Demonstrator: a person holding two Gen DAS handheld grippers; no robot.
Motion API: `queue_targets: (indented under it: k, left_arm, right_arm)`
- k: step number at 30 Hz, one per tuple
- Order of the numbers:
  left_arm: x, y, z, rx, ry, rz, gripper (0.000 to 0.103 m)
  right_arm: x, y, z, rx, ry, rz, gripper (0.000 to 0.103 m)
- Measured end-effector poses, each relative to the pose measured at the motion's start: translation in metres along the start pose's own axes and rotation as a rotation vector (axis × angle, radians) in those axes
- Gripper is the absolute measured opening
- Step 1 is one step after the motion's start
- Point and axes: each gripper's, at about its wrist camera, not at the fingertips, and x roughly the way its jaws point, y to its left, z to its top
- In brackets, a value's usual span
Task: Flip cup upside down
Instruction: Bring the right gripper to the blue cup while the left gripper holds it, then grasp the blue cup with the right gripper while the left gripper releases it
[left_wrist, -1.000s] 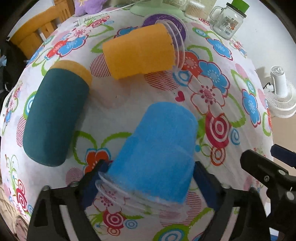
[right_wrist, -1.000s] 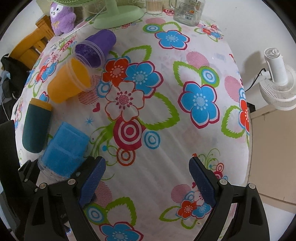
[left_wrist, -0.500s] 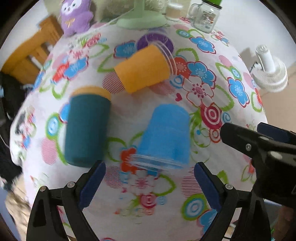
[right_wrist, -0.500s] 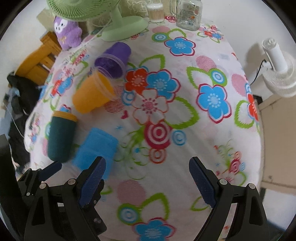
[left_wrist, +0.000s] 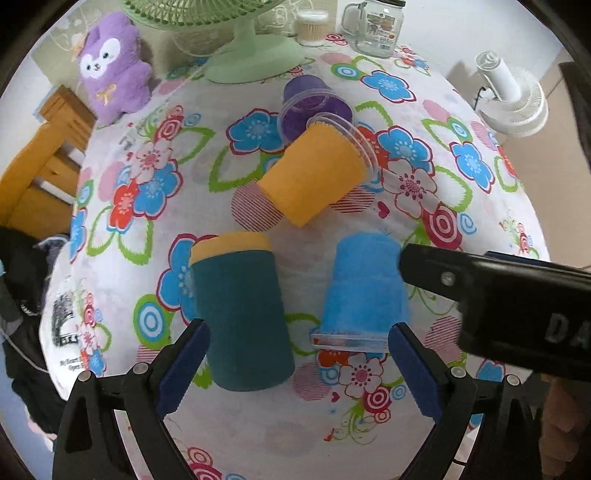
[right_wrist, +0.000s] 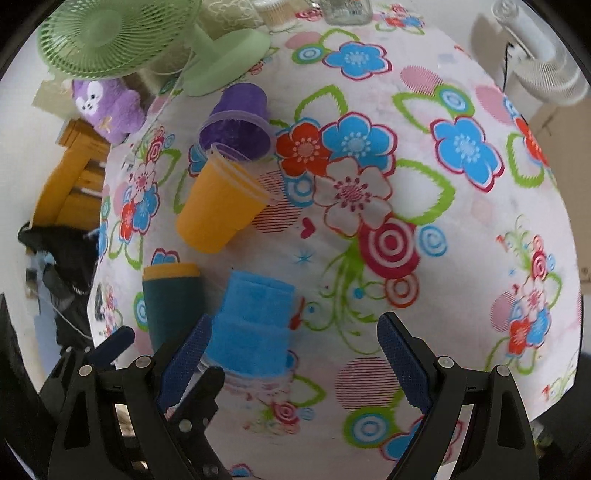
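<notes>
A blue cup (left_wrist: 364, 291) stands upside down on the flowered tablecloth, clear rim at the bottom; it also shows in the right wrist view (right_wrist: 253, 325). My left gripper (left_wrist: 297, 363) is open and empty, raised above and in front of the blue cup and the teal cup (left_wrist: 240, 317). My right gripper (right_wrist: 291, 356) is open and empty, raised over the table to the right of the blue cup; its black body crosses the left wrist view (left_wrist: 498, 295). An orange cup (left_wrist: 317, 177) and a purple cup (left_wrist: 314, 107) lie on their sides.
A green desk fan (left_wrist: 251, 55), a purple plush toy (left_wrist: 110, 70), a glass jar (left_wrist: 376, 27) and a cotton-swab holder (left_wrist: 312, 31) stand at the table's far edge. A white fan (left_wrist: 513, 99) stands on the floor to the right. A wooden chair (left_wrist: 40, 173) is at left.
My left gripper has let go of the blue cup, left it standing upside down, and pulled back and up. My right gripper has risen too.
</notes>
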Motion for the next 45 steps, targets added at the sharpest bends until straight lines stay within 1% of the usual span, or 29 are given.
queue_targets:
  k: [3,7,9,15,16,17,18,19,20,25,30,34,41,45]
  left_arm:
    - [0.005,0.01,0.003,-0.007,0.018,-0.04,0.098]
    - [0.009,0.019,0.011,0.005,0.024,-0.041,0.098]
    - [0.014,0.021,0.013,0.019,0.036,-0.044,0.098]
    - [0.023,0.021,0.019,0.042,0.064,-0.105,0.102]
    - [0.024,0.021,0.019,0.045,0.063,-0.104,0.102]
    - [0.024,0.02,0.021,0.051,0.061,-0.102,0.102]
    - [0.024,0.019,0.022,0.056,0.06,-0.099,0.102]
    - [0.025,0.019,0.023,0.059,0.061,-0.095,0.102]
    - [0.026,0.02,0.024,0.06,0.061,-0.09,0.102]
    - [0.027,0.021,0.026,0.051,0.07,-0.086,0.102]
    - [0.023,0.015,0.027,0.05,0.076,-0.103,0.103]
    - [0.011,0.005,0.026,0.063,0.051,-0.089,0.103]
    - [-0.01,-0.005,0.017,0.037,0.012,-0.076,0.102]
    - [-0.021,-0.014,0.011,0.029,-0.012,-0.044,0.102]
  right_arm:
    - [0.01,0.006,0.004,0.026,0.01,-0.007,0.093]
    - [0.027,0.016,0.01,0.04,0.031,-0.033,0.092]
    - [0.035,0.018,0.011,0.045,0.044,-0.046,0.088]
    - [0.064,0.023,0.017,0.069,0.116,-0.066,0.077]
    - [0.068,0.023,0.018,0.07,0.127,-0.067,0.074]
    - [0.072,0.024,0.019,0.069,0.138,-0.067,0.072]
    - [0.074,0.024,0.019,0.07,0.149,-0.065,0.068]
    - [0.078,0.025,0.02,0.072,0.161,-0.061,0.062]
    - [0.08,0.026,0.019,0.073,0.168,-0.064,0.059]
    - [0.081,0.034,0.019,0.032,0.165,-0.067,0.056]
    - [0.068,0.034,0.017,0.002,0.139,-0.08,0.056]
    - [0.048,0.026,0.015,-0.016,0.105,-0.088,0.056]
    - [0.003,0.013,0.011,-0.052,0.014,-0.091,0.056]
    - [-0.019,0.009,0.006,-0.095,-0.036,-0.084,0.056]
